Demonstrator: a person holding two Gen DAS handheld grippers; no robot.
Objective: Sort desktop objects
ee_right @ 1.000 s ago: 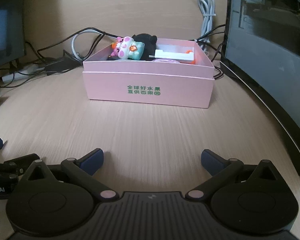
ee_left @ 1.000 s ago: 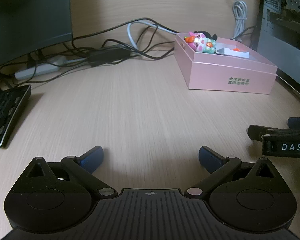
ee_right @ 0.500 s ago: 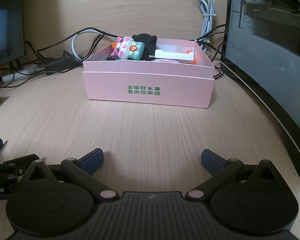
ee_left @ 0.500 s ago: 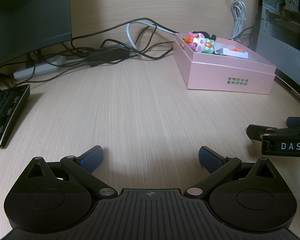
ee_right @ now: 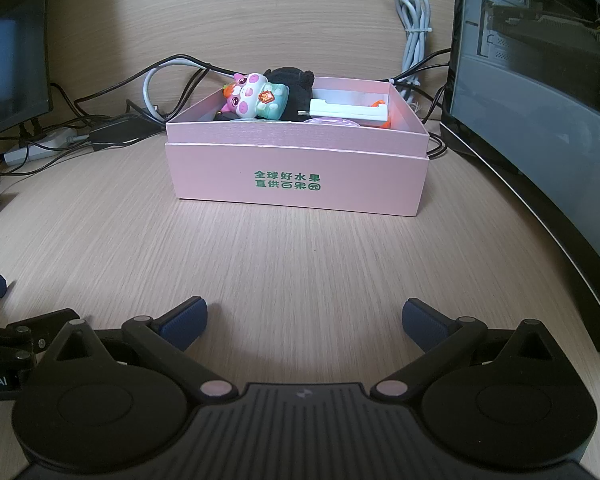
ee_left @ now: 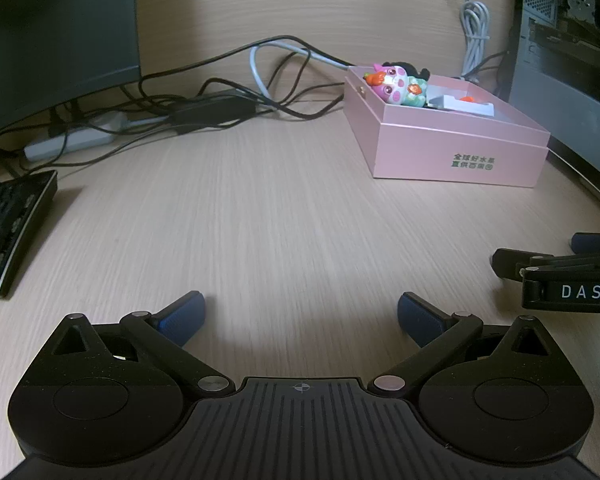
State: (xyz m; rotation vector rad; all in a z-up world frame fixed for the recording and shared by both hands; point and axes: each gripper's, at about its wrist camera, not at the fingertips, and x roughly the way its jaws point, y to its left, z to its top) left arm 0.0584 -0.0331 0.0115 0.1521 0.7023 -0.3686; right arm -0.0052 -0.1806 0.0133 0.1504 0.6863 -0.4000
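I hold the left gripper (ee_left: 300, 316) low over the wooden desk (ee_left: 284, 216), its blue-padded fingers spread wide with nothing between them. The right gripper (ee_right: 304, 318) is in the same condition: fingers apart, gap empty, bare desk beneath. In the left wrist view, the right gripper sits at 3 o'clock, just beside mine and level with it. From the right wrist view, the pink box (ee_right: 298, 178) stands at 12 o'clock, well apart from the fingertips, its lid off and its green print facing me. Inside it, at the box's 11 o'clock, lies a pink and mint toy figure (ee_right: 256, 96), touching a black soft item (ee_right: 292, 80) behind it. A white flat device (ee_right: 348, 110) rests at the box's 1 o'clock, with an orange piece (ee_right: 380, 103) beside it. Cables (ee_left: 236, 92) run behind the box at 11 o'clock. A keyboard (ee_left: 8, 228) lies at 9 o'clock in the left view.
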